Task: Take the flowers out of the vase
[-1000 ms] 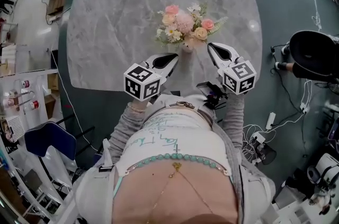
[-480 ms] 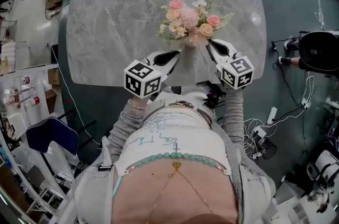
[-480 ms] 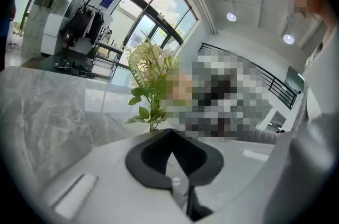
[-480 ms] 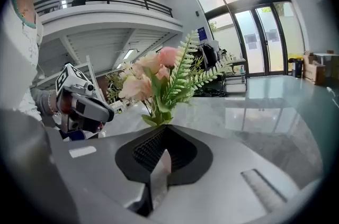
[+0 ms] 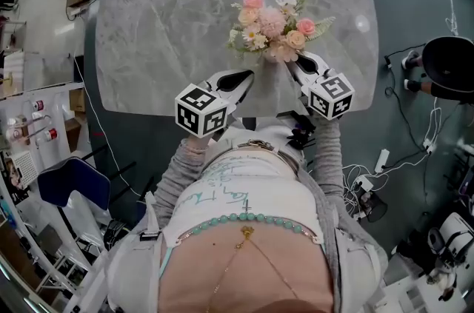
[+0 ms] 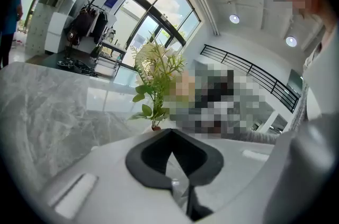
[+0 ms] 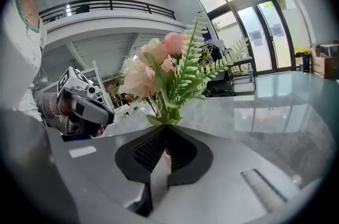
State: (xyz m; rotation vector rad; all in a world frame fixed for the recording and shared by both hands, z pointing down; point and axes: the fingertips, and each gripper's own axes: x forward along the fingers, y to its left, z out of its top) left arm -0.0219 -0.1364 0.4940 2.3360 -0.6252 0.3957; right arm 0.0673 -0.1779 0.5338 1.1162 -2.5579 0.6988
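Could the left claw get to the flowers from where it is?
Probably yes. Only bare tabletop lies between the left claw and the flowers, and the right claw sits at their right side, out of its path.

A grey marble table (image 5: 148, 30) stands on dark floor (image 5: 415, 1); tall windows (image 7: 249, 16) admit daylight.

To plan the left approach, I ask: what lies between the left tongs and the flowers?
Nothing but bare marble tabletop; the left gripper view shows it between the left tongs and the flowers.
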